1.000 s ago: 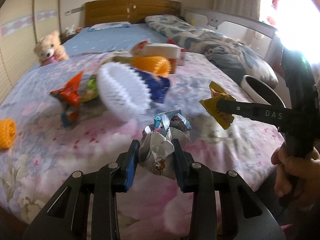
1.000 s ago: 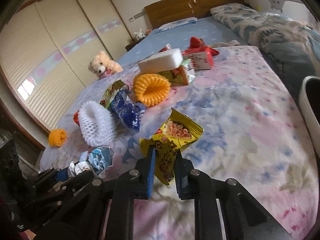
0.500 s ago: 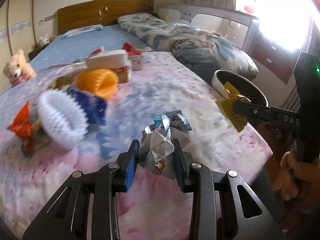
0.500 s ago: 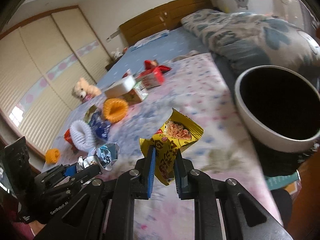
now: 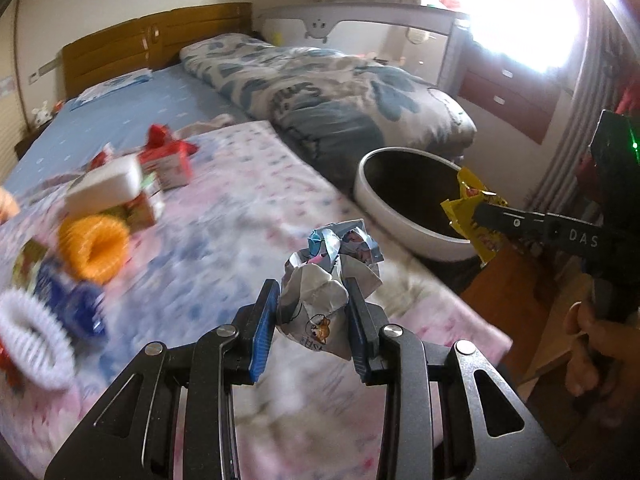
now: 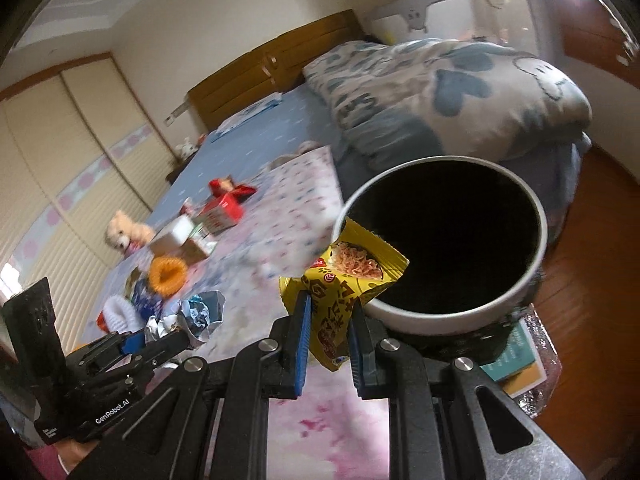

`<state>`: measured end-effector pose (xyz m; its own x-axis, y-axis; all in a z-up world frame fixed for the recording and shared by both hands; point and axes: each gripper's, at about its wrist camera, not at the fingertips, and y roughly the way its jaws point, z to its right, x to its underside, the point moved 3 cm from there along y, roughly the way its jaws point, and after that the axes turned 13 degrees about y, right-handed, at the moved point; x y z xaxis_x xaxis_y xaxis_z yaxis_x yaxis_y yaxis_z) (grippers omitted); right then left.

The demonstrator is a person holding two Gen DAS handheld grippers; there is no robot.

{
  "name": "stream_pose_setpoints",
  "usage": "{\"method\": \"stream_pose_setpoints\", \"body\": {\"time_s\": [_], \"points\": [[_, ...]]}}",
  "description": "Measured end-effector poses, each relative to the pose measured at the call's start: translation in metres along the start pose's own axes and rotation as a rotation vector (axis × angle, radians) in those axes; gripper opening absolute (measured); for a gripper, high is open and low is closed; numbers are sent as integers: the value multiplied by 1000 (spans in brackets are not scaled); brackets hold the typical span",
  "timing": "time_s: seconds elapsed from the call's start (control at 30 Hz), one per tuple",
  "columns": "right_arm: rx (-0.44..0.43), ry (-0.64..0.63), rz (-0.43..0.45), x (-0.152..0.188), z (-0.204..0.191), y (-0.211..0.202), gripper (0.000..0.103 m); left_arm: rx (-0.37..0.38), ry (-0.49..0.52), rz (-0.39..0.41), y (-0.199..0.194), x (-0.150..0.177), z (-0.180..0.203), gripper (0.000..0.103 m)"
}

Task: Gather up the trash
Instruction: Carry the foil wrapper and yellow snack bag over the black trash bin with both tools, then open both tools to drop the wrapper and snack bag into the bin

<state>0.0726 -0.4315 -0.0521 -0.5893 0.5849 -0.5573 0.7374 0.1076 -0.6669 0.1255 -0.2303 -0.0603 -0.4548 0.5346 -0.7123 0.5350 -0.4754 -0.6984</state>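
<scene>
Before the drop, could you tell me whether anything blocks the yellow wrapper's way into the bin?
Nothing visible does. The right gripper holds the yellow wrapper at the near rim of the bin, whose dark mouth is open and uncovered.

Home bedroom: wooden headboard (image 5: 156, 40) upper left, folded quilt (image 5: 332, 92) on bed (image 5: 248, 208), sliding wardrobe doors (image 6: 68, 152) left, teddy bear (image 6: 124, 232), curtained window (image 5: 516, 12) upper right.

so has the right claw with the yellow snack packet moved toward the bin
Yes. The right claw, shut on the yellow snack packet, has swung right off the bed to the round white bin's rim.
</scene>
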Motion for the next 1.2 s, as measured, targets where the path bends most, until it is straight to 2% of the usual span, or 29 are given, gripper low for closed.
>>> {"method": "stream_pose_setpoints", "body": {"time_s": [0.5, 0.97, 1.07, 1.17, 1.2], "points": [[56, 66, -12, -43, 50, 11, 17, 89, 84, -2, 49, -73, 42, 31], [61, 90, -49, -67, 69, 28, 19, 122, 117, -59, 93, -101, 60, 33], [64, 100, -64, -70, 74, 33, 21, 141, 120, -77, 101, -103, 63, 35], [70, 114, -79, -71, 79, 38, 24, 142, 136, -94, 108, -103, 66, 48], [72, 122, -88, -71, 81, 39, 29, 142, 137, -96, 109, -103, 67, 53]]}}
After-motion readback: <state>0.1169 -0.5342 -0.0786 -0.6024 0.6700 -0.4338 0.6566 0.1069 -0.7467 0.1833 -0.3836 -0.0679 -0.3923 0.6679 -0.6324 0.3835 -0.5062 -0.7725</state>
